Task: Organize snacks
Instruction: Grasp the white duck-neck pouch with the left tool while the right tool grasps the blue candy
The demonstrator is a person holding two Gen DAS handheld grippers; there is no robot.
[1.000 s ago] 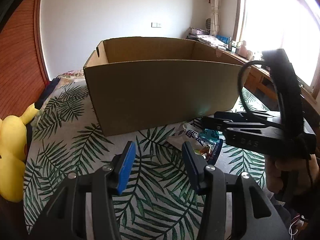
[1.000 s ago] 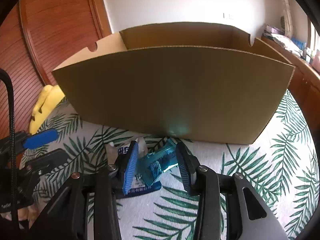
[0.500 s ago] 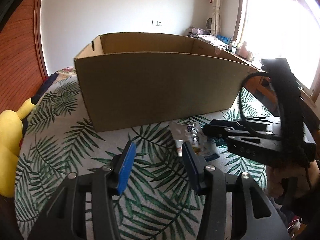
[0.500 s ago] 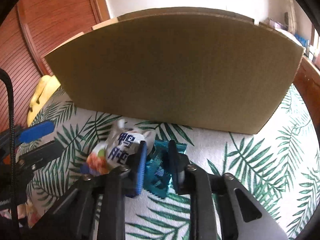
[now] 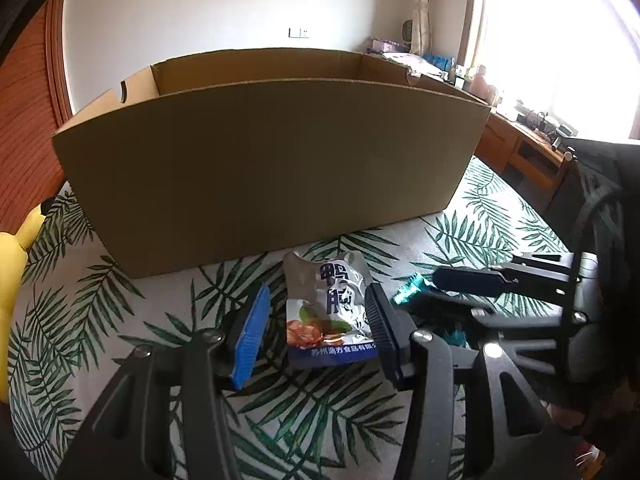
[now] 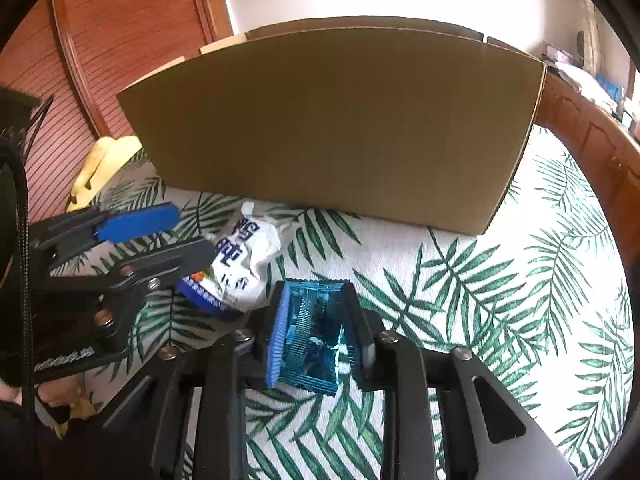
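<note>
Right gripper (image 6: 318, 340) is clamping a thin, crinkly blue packet (image 6: 314, 344), probably slippery; left gripper (image 5: 316, 330) is gaping around a soft white pouch (image 5: 330, 312), best pinched mid-body.

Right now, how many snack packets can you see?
2. A white pouch between the open left gripper fingers; a blue packet clamped in the right gripper. The box may hide more.

Cardboard box (image 5: 272, 160): interior floor hidden behind its near wall in both views. Teal packet (image 5: 408, 292): largely covered by the right gripper (image 5: 452, 292) in the left view. Yellow plush (image 5: 12, 280): cut by the frame edge. Desk clutter (image 5: 424, 62) by the window: too small to identify.
</note>
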